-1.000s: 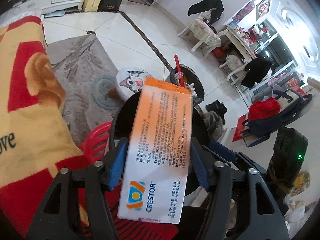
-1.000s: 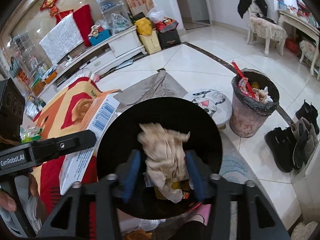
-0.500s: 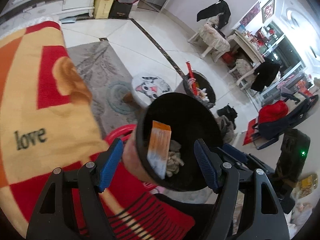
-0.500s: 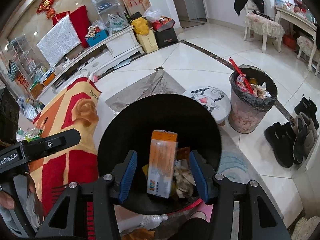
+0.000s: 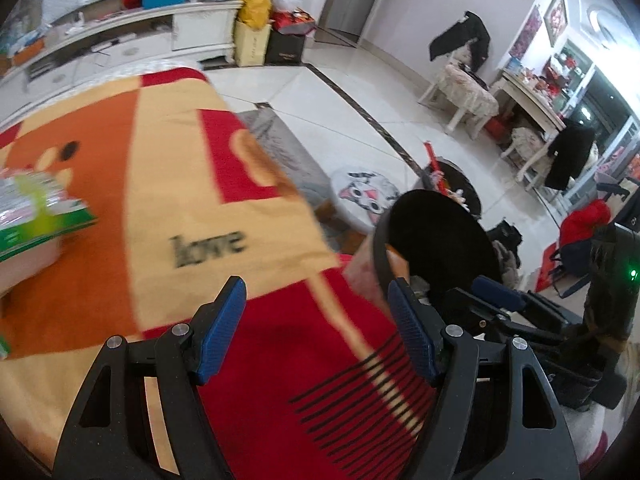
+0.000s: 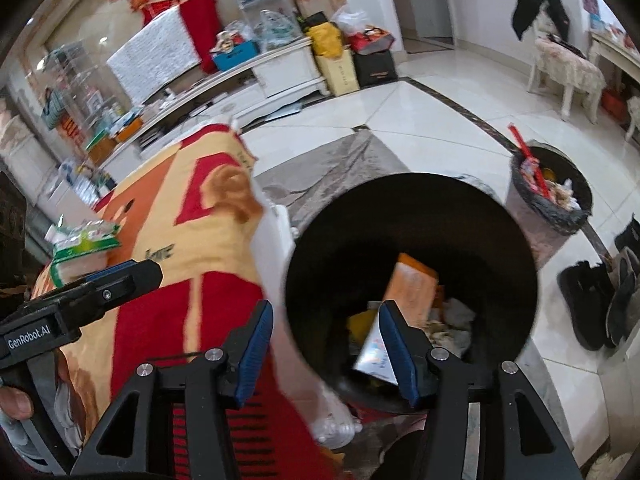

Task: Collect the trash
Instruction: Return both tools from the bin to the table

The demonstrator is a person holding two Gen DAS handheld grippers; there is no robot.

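Note:
A black bin stands beside the blanket-covered table. In it lie an orange-and-white medicine box and crumpled tissue. My right gripper hangs over the bin's left rim, its jaws opening with nothing held between them. My left gripper is open and empty above the red and yellow blanket, with the bin to its right. A green-and-white packet lies on the blanket at far left. The same packet shows in the right wrist view behind a finger of the left gripper.
A second bin, lined with a bag and full of rubbish, stands on the tiled floor beyond. A cat-print stool and a grey rug lie near the table. Shoes sit at the right. A white cabinet runs along the back.
The left gripper let go of the orange box, which fell into the black bin, then swung left over the blanket. The right gripper released the tissue into the bin and shifted left, jaws wider.

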